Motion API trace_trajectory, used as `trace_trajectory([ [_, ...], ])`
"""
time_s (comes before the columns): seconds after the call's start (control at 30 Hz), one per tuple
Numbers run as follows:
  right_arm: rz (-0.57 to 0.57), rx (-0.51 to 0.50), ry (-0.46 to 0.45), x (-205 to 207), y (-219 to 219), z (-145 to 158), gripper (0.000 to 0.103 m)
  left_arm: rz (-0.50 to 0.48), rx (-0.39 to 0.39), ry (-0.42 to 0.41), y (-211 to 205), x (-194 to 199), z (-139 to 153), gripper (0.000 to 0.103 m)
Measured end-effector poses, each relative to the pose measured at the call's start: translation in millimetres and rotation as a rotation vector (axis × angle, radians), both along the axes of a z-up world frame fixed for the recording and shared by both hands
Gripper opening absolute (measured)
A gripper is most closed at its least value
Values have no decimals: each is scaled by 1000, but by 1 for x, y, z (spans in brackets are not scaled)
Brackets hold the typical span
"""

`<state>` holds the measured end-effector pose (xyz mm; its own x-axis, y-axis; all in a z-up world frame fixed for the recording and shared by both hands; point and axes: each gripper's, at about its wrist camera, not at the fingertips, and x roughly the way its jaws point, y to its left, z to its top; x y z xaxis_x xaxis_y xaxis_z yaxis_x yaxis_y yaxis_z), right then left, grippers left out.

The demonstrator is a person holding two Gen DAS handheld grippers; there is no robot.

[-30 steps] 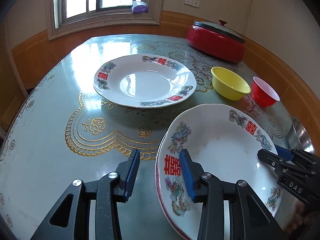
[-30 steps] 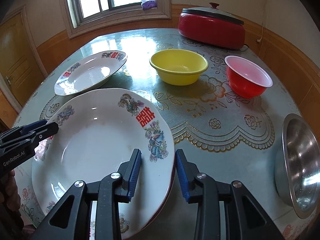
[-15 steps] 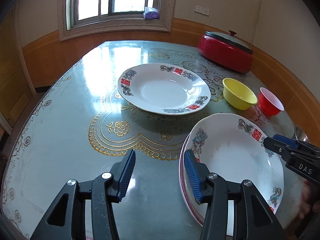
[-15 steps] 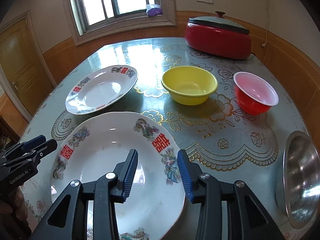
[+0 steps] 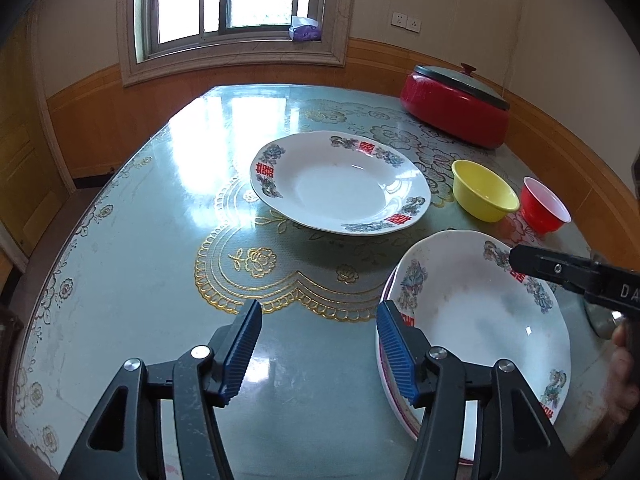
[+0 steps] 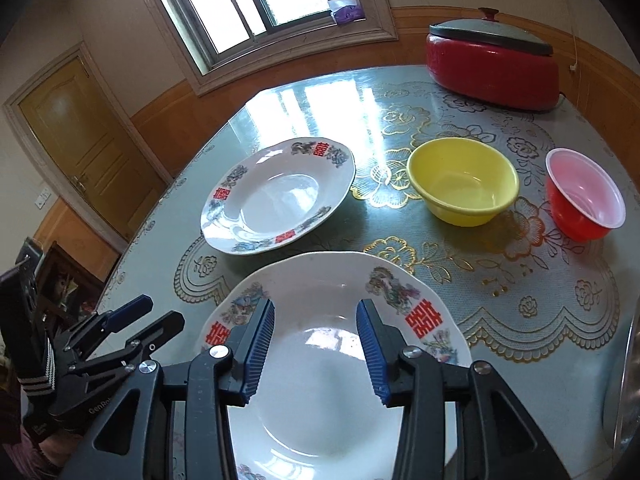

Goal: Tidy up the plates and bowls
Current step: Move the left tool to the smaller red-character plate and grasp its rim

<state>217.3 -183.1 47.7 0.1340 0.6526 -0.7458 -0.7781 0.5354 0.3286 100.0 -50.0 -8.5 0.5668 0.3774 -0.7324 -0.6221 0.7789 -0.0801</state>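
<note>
Sitting near the table's front edge: two stacked plates [image 5: 480, 320], white with flower and red-character rims; the left wrist view shows the pink-edged rim of the lower plate under the top one, while the right wrist view shows only the top plate's face.
Far plate [image 5: 340, 184]: same pattern, alone on the table [image 5: 160, 280], beyond the stack and apart from it.
Yellow bowl [image 6: 464, 180]: upright, to the right of the far plate, just beside the red bowl [image 6: 584, 196] without touching it.
Steel bowl [image 6: 628, 392]: only a curved sliver at the right edge of the right wrist view; in the left wrist view it is mostly hidden behind the other gripper.
Left gripper [image 5: 320, 352]: jaws opening, about half spread, nothing between them but bare table; its right blue pad stands at the stack's left rim, and I cannot tell whether it touches.
Right gripper [image 6: 316, 352]: jaws moderately apart, above the top plate's hollow, pads pressing on nothing.
Seen only from the left wrist: the right gripper's black finger reaching in over the stack's far rim, with part of a hand below it.
Seen only from the right wrist: the left gripper side-on beside the stack's left edge, a striped sleeve [image 6: 40, 372] behind it, and a wooden door [image 6: 80, 148].
Background: a red lidded pot [image 5: 456, 108] at the table's far right, and a window [image 5: 228, 0] with a purple packet [image 5: 304, 30] on its sill.
</note>
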Motion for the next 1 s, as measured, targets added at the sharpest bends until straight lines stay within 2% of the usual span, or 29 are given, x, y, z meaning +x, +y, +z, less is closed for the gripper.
trace_trajectory([
  [0.07,4,9,20,3,6,1,43,12,5,-7,4,-1,2,65],
  [0.4,-15,10,107,17,30,-11,43,40,-31,-2,29,1,-4,65],
  [0.7,-51,12,166,41,54,-18,43,-17,-130,-16,59,10,-8,64],
  [0.87,-117,22,222,65,68,-26,43,-29,-167,-38,81,19,-5,63],
  [1.0,-143,11,234,81,82,-34,43,-31,-207,-60,105,31,-6,62],
])
